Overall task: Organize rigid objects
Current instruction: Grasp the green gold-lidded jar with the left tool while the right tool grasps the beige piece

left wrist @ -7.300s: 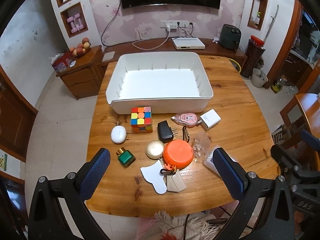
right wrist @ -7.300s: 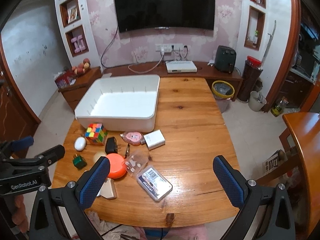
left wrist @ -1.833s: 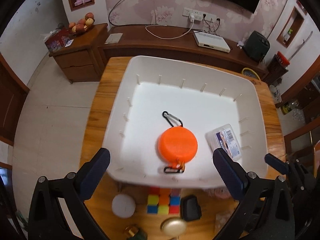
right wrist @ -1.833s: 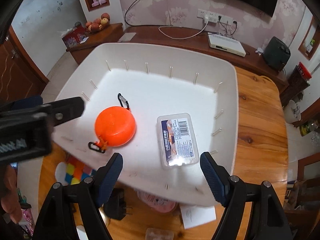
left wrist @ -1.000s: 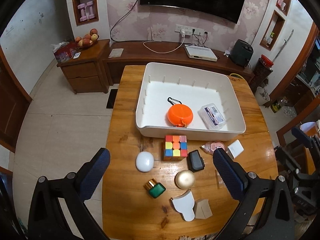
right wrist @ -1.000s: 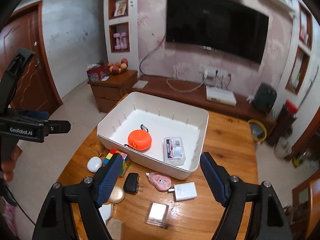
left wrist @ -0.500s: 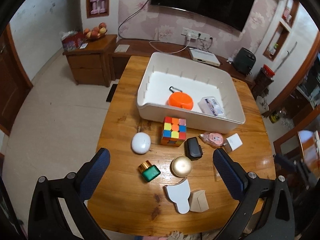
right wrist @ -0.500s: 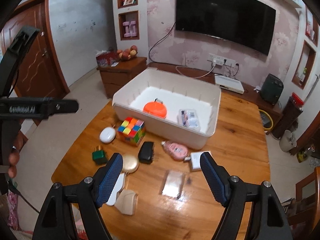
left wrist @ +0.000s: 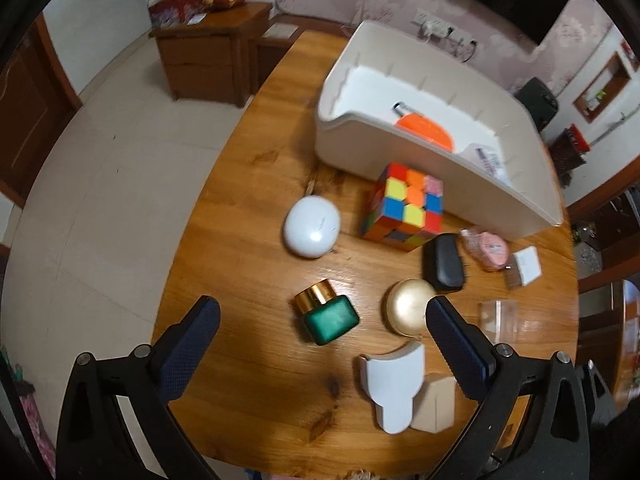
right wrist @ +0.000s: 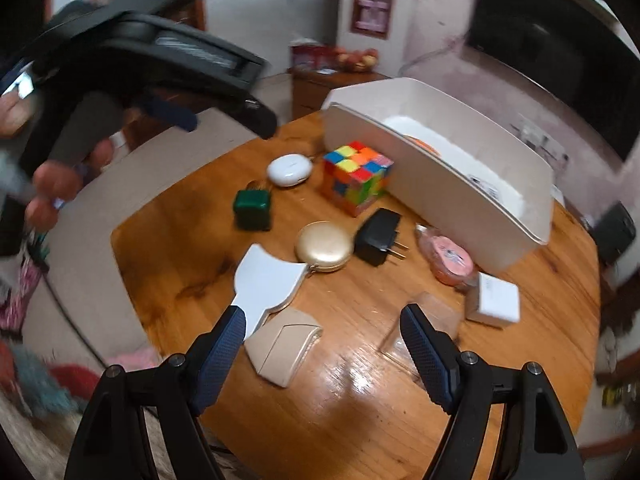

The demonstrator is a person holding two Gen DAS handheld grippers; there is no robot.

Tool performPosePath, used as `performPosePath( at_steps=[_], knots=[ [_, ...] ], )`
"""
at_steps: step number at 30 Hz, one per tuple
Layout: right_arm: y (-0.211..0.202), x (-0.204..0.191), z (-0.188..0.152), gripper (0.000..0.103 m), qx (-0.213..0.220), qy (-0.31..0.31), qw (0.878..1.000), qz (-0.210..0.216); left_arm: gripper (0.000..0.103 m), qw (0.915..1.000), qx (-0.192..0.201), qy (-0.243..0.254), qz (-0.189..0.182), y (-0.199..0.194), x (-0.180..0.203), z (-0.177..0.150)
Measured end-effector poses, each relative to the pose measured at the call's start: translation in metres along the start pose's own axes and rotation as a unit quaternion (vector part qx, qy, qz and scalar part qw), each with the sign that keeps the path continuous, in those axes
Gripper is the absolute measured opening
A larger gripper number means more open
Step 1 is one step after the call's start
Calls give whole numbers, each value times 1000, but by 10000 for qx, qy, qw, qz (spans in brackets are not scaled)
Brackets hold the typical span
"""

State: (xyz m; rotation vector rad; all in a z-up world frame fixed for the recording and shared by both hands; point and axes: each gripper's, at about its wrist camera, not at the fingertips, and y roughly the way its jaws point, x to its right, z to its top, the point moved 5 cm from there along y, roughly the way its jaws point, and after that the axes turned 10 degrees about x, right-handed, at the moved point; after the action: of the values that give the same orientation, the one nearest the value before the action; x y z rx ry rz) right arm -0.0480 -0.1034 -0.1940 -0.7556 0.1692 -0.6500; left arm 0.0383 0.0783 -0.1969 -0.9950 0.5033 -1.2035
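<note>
A white bin (left wrist: 432, 160) (right wrist: 444, 192) at the table's far side holds an orange round case (left wrist: 426, 128) and a clear labelled box (left wrist: 486, 158). In front of it lie a colour cube (left wrist: 406, 206) (right wrist: 356, 180), a white oval case (left wrist: 312, 226) (right wrist: 289, 170), a green bottle with a gold cap (left wrist: 326, 316) (right wrist: 253, 206), a gold compact (left wrist: 408, 306) (right wrist: 324, 246) and a black plug adapter (left wrist: 442, 262) (right wrist: 378, 236). My left gripper (left wrist: 320, 344) hangs open above the green bottle. My right gripper (right wrist: 322, 344) is open above a beige pouch (right wrist: 284, 350) and a white card (right wrist: 266, 280).
A pink tape dispenser (right wrist: 448, 258), a white adapter (right wrist: 494, 298) and a clear plastic packet (right wrist: 426, 320) lie to the right. The wooden table (right wrist: 352, 400) ends close below. A hand (right wrist: 52, 176) holds the left gripper's body at the upper left of the right wrist view.
Both grippers have come down toward the table and rolled; the loose objects look larger and nearer. The right wrist view is blurred. Both stay open and empty.
</note>
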Motion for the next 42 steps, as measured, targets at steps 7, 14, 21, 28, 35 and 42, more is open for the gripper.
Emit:
performPosePath(
  at_steps=[7,14,21,28,35,42],
  knots=[
    [18,-18,-19,80,-77,-774,9959,462,102,9968,-528,-535,261,39,-10,-11],
    [38,-22,-34,80,-199,-1264,9865,1024,102,9901,-786,-936,690,58,-19,-22],
    [54,-22,-38,80,-340,-1477,9762,1549,101,9842,-897,-1260,860,63,-27,-36],
    [66,-27,-44,80,-397,-1549,9735,1637,86,9830,-944,-1257,949,61,-38,-40],
    [71,-18,-42,63,-463,-1283,9779,1584,72,9855,-985,-972,983,53,-27,-43],
    [57,-2,-39,62,-488,-486,9884,1354,43,9922,-895,-411,767,42,-17,-52]
  ],
)
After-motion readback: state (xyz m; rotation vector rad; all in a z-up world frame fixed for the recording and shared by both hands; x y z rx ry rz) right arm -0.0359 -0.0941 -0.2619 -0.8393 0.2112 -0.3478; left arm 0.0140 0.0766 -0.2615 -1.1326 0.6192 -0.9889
